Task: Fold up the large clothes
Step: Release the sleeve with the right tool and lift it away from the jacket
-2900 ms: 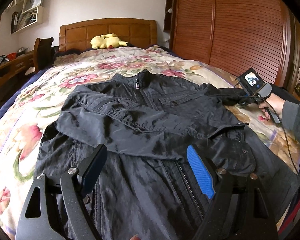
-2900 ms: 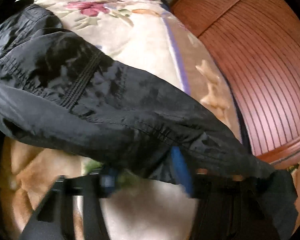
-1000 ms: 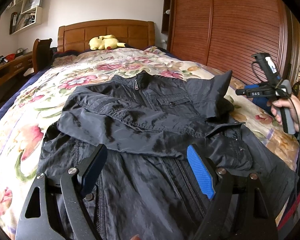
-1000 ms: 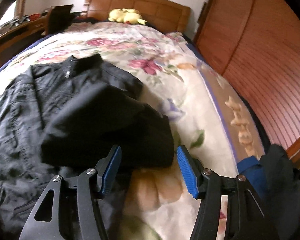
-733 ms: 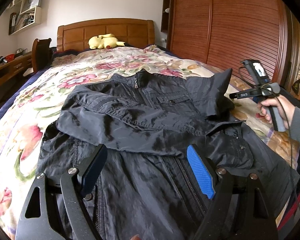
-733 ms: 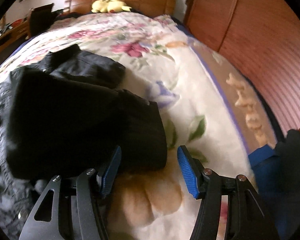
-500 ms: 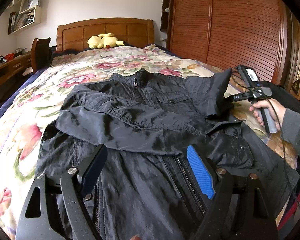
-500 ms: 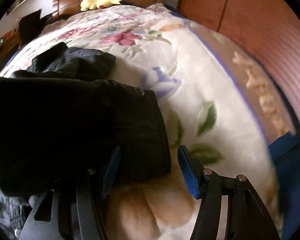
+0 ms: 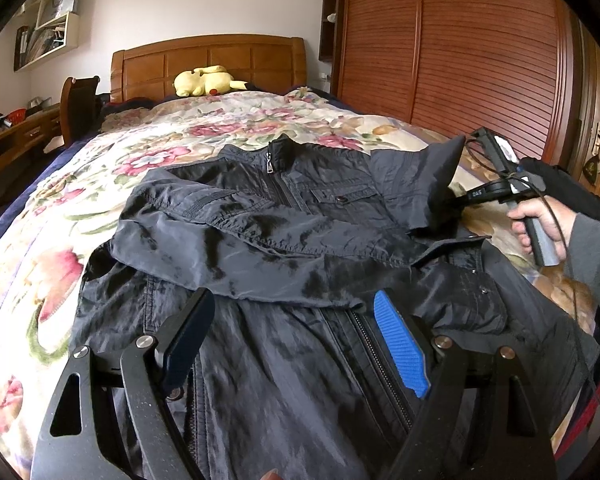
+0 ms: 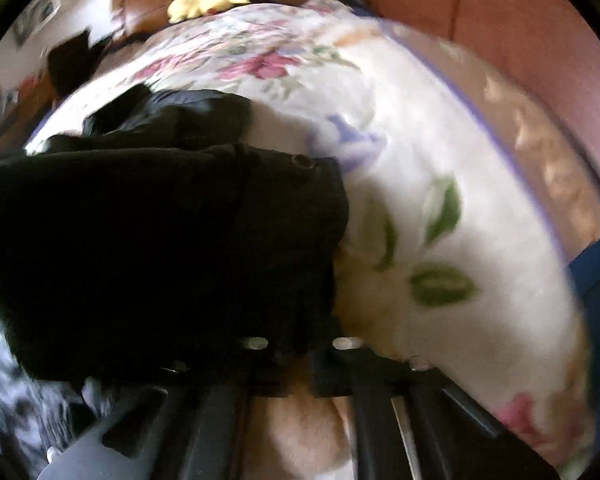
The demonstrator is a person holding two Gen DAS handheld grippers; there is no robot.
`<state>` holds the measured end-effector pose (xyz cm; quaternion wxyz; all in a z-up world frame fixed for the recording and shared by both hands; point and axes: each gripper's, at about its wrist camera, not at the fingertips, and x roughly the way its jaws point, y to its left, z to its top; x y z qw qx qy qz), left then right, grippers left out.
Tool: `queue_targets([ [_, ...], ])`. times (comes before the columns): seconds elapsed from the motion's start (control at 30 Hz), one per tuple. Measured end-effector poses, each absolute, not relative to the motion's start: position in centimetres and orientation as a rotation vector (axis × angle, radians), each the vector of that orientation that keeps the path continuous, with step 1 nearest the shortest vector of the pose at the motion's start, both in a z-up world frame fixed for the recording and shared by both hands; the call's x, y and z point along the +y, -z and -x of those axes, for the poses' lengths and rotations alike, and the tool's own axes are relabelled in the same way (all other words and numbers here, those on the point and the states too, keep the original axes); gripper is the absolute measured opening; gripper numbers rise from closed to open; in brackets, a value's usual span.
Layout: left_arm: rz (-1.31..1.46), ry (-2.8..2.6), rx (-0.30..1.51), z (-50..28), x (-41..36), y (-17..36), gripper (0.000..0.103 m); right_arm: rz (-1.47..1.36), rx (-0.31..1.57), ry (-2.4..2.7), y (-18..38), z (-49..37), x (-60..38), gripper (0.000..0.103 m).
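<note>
A black zip jacket [image 9: 284,240] lies face up on the floral bedspread [image 9: 60,240], its left sleeve folded across the chest. My left gripper [image 9: 296,336] hovers open and empty over the jacket's lower front. The right gripper [image 9: 452,200], held by a hand, sits at the upright right sleeve [image 9: 432,176]. In the blurred right wrist view its jaws have drawn together on the sleeve's cuff end [image 10: 292,264], and the fingertips are hidden by the fabric.
A wooden headboard [image 9: 208,60] with a yellow plush toy [image 9: 206,80] is at the far end. A slatted wooden wardrobe [image 9: 460,60] runs along the right side. A desk and a chair [image 9: 78,104] stand on the left.
The right gripper came down from above the bed to the raised right sleeve and closed on its cuff end. The left gripper has stayed put.
</note>
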<state>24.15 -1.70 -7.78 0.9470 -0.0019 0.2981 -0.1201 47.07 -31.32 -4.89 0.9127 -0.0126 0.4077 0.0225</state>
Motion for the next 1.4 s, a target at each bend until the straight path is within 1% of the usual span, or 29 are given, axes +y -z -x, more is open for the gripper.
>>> queue_targets([
  [0.23,-0.002,0.237,0.592,-23.0,-0.7,7.3,0.083,0.112,0.662,-0.033,-1.4,-42.1,-29.5,0.003],
  [0.4,-0.003,0.22,0.566,-21.3,0.8,6.4,0.083,0.164,0.567,-0.092,-5.4,-37.8,-26.7,0.003],
  [0.57,0.01,0.19,0.544,-19.6,2.8,5.8,0.083,0.216,0.501,-0.165,-7.7,-33.9,-23.2,0.003],
  [0.8,0.025,0.126,0.515,-17.5,5.8,5.3,0.083,0.291,0.445,-0.272,-8.8,-30.2,-18.2,0.002],
  [1.03,0.042,0.078,0.508,-16.1,8.7,5.4,0.083,0.37,0.432,-0.367,-8.3,-28.3,-13.7,0.002],
  [1.27,0.048,0.052,0.513,-15.8,9.7,5.7,0.083,0.413,0.451,-0.421,-7.2,-28.3,-12.2,0.002],
  [1.4,0.047,0.044,0.515,-15.7,9.8,5.8,0.083,0.417,0.459,-0.446,-7.5,-27.6,-11.2,0.002],
])
